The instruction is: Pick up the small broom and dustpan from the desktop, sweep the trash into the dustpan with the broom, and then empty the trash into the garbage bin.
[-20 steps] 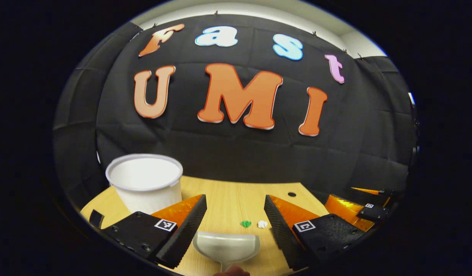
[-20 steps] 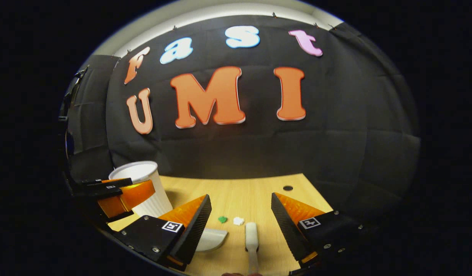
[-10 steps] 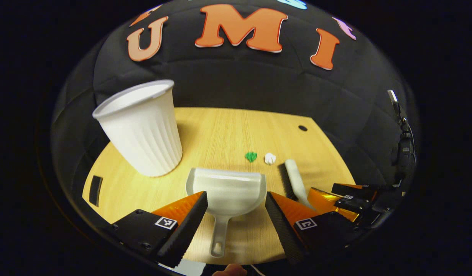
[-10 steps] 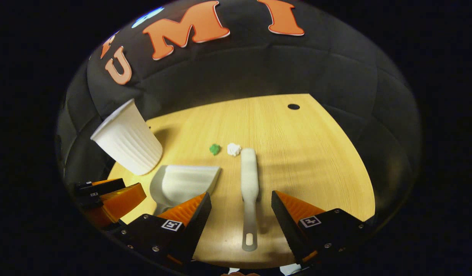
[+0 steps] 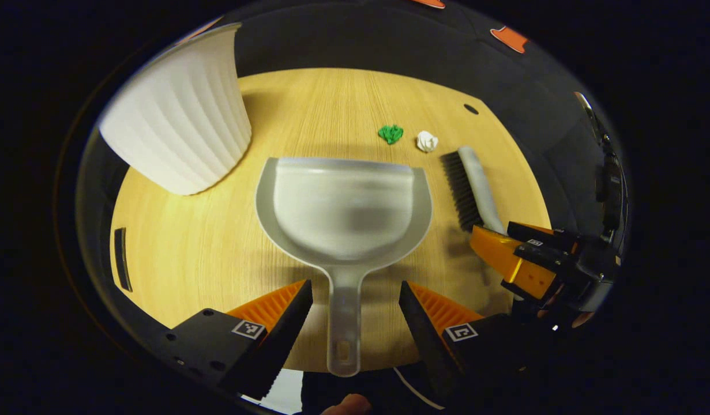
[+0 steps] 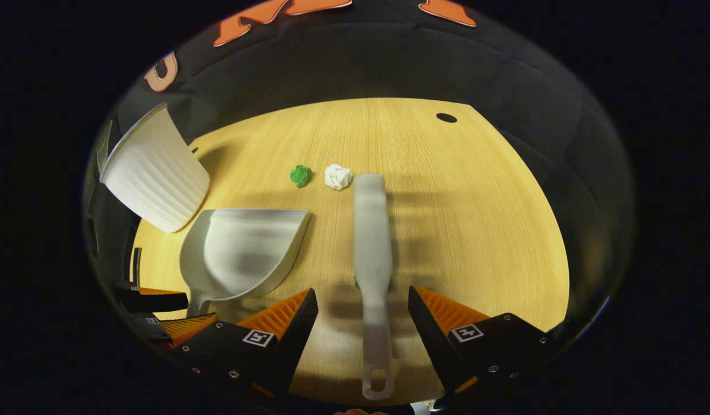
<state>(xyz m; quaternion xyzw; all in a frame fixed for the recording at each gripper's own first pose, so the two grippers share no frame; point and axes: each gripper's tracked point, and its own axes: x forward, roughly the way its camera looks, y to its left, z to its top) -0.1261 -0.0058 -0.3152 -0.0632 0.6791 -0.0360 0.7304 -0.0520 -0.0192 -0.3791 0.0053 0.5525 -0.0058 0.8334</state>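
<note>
On the tabletop (image 5: 187, 253), the dustpan (image 5: 343, 207) handle lies between the spread fingers of the left hand-held gripper (image 5: 355, 294), with the garbage bin (image 5: 176, 132) at ten o'clock. The left gripper view shows the broom (image 5: 473, 184) bristles at three o'clock; the right gripper view shows its handle between the spread fingers of the right hand-held gripper (image 6: 363, 302), untouched. Green (image 6: 300, 175) and white (image 6: 338, 176) trash scraps lie at twelve o'clock.

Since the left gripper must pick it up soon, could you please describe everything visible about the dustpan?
The dustpan is pale grey, plastic-looking, with a wide shallow scoop, a raised rim and a narrow handle ending in a hanging slot. It lies flat on the wooden desk, empty, its open edge facing the two scraps. Its handle runs between the open fingers of the left gripper, which do not press on it.
</note>
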